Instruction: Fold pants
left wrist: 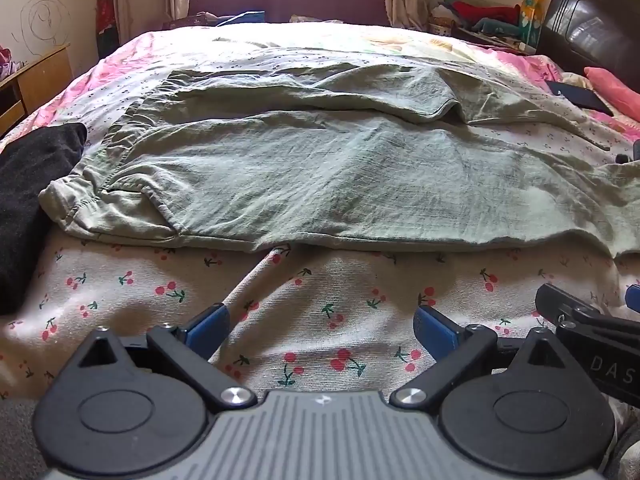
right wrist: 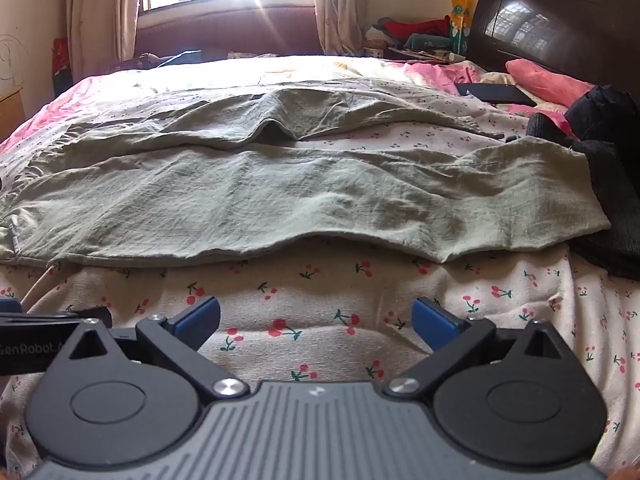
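Observation:
Pale green pants (left wrist: 320, 168) lie spread flat across the bed, waistband at the left, legs running right; they also show in the right wrist view (right wrist: 300, 196), hem ends at the right. My left gripper (left wrist: 322, 326) is open and empty, hovering over the cherry-print sheet just short of the pants' near edge. My right gripper (right wrist: 318, 320) is open and empty too, beside the left one and equally short of the near edge. Part of the right gripper (left wrist: 592, 320) shows at the right of the left wrist view.
A dark garment (left wrist: 28, 200) lies at the pants' waistband end. Another dark garment (right wrist: 608, 184) lies by the hem ends. A dark flat object (right wrist: 496, 94) and a pink pillow (right wrist: 548, 82) sit near the headboard (right wrist: 560, 24). A wooden table (left wrist: 28, 80) stands left.

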A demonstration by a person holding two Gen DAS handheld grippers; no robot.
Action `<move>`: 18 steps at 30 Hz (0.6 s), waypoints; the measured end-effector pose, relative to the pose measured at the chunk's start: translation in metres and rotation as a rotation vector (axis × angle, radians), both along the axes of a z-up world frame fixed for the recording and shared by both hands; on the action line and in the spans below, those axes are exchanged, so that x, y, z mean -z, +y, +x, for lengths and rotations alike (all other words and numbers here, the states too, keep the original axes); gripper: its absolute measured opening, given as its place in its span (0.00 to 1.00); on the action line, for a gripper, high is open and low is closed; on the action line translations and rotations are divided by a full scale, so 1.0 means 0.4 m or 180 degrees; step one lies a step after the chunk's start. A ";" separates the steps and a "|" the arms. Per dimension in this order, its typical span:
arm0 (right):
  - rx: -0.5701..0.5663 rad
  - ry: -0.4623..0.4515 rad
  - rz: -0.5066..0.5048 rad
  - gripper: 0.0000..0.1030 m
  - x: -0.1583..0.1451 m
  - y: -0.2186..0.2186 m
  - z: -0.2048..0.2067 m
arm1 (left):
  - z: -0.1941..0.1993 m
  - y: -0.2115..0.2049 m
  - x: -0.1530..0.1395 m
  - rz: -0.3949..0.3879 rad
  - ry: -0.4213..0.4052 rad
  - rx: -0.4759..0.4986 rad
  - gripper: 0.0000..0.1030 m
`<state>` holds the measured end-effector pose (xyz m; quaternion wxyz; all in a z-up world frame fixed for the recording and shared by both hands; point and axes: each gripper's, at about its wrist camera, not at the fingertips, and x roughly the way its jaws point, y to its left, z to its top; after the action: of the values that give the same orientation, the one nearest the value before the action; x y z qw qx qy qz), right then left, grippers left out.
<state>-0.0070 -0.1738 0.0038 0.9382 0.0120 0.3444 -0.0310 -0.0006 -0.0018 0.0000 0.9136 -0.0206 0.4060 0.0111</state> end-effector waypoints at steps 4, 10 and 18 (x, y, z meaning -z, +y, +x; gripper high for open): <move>0.0009 0.0021 0.0015 0.98 0.002 -0.002 0.003 | -0.003 -0.008 -0.001 0.0037 -0.0017 0.0014 1.00; -0.0008 0.0052 0.0028 0.98 0.004 -0.002 0.005 | -0.006 -0.015 -0.001 0.0158 -0.0077 0.0031 1.00; -0.0018 0.0096 0.0066 0.98 0.007 -0.007 0.010 | 0.002 -0.010 0.001 0.0129 -0.0055 0.0024 1.00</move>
<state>-0.0030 -0.1764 0.0011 0.9328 0.0203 0.3589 -0.0249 0.0003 -0.0057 -0.0003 0.9173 -0.0005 0.3978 0.0157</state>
